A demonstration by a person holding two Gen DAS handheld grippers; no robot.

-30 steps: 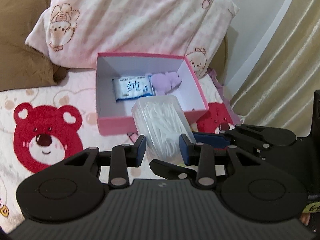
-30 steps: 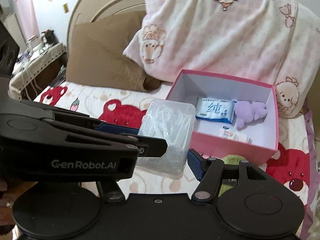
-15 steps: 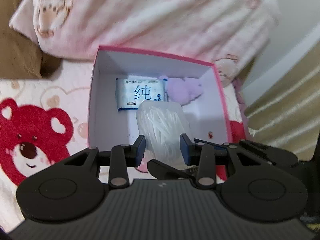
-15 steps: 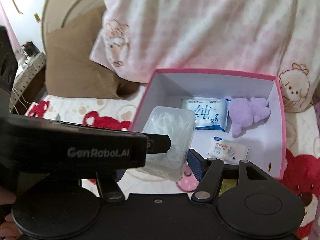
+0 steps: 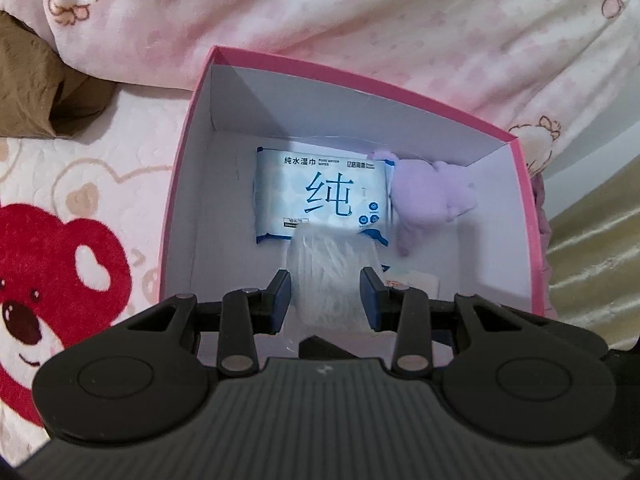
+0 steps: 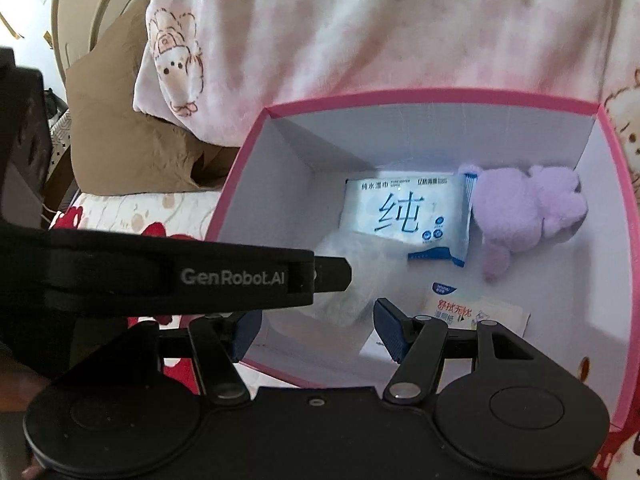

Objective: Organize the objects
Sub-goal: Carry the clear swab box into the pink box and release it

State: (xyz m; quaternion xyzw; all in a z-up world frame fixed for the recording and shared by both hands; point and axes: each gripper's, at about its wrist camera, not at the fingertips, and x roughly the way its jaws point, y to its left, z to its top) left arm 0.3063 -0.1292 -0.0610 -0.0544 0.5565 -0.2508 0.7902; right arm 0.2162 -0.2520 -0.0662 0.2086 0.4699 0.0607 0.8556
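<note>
The cotton swab box [image 5: 330, 280] was a clear plastic container with rounded corners, packed with white swabs whose sticks showed through its walls. It sat between the two blue pads of the left gripper [image 5: 326, 300], which was clamped on its sides. It was held inside the pink box [image 5: 182, 184], near the front wall and toward the middle; whether its underside touched the floor of the pink box could not be told. In the right wrist view the cotton swab box [image 6: 352, 276] appeared blurred and translucent, partly hidden behind the black finger of the left gripper marked "GenRobot.AI".

The pink box was a rectangular open carton, pink outside and white inside. A pack of wet wipes [image 5: 322, 198] with blue lettering lay flat against its rear wall, just beyond the cotton swab box. A purple plush toy [image 5: 430, 198] lay in the rear right corner, touching the pack's right edge. A small white sachet [image 6: 476, 314] with red lettering lay near the front right corner.

The right gripper [image 6: 316, 330] had its fingers spread apart at the front wall of the pink box, with nothing gripped.

The pink box stood on a bedsheet [image 5: 60, 240] printed with red bears. A pink pillow [image 5: 360, 20] lay behind it, with a brown pillow [image 6: 120, 148] to the left.
</note>
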